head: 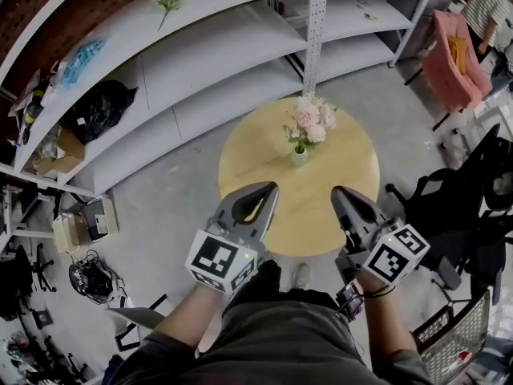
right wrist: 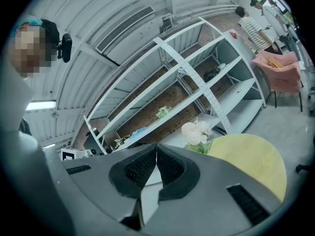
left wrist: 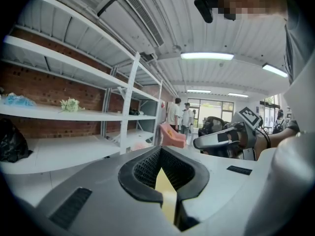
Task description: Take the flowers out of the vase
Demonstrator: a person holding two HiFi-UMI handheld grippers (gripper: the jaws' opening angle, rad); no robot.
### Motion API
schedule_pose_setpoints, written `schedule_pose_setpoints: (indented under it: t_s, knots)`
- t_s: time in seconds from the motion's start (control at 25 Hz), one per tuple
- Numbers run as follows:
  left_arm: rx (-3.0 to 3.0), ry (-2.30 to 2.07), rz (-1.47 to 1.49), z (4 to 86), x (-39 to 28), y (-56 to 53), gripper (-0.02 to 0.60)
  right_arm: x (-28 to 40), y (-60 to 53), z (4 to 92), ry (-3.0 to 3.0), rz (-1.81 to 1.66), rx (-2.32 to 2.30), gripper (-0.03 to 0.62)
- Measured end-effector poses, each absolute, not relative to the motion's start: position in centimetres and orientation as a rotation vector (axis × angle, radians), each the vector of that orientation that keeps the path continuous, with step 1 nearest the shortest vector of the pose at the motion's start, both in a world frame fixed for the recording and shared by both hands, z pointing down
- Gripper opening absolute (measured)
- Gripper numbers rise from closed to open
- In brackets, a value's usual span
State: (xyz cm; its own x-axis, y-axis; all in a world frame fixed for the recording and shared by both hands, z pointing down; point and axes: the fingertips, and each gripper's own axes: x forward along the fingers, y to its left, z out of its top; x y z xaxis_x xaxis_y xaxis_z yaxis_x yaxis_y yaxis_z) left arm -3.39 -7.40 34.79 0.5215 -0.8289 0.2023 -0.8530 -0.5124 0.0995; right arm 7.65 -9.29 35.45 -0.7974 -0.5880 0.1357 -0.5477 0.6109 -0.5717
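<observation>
Reading this as the reach-in. The flowers [head: 311, 119] are sitting in the vase [head: 298, 157], ahead of both claws and well apart from them. To do it well, I'm planning on opening one claw early, pinching the stems just above the rim, bracing the vase with the other and lifting straight up. My left claw [head: 267, 189] and right claw [head: 340, 192] are hovering over the desk [head: 309, 215], both pressed together and gripping nothing.

Person [head: 490, 6] cut off (top right), vase [head: 298, 158] tiny
</observation>
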Motion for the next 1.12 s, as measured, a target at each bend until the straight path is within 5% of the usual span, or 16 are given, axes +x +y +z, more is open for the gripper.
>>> schedule_pose_setpoints:
  t_s: [0.88,1.12]
  knots:
    - [2.529,-1.204,0.325,43.9,-8.7,-13.5,0.009,3.2,-19.2,47.8,2.740,-0.918,-1.319,0.022]
    - [2.464,-1.238,0.371,46.3,-9.2,-13.3,0.009,3.0,-21.0,51.7,2.791,-0.917,-1.310,0.120]
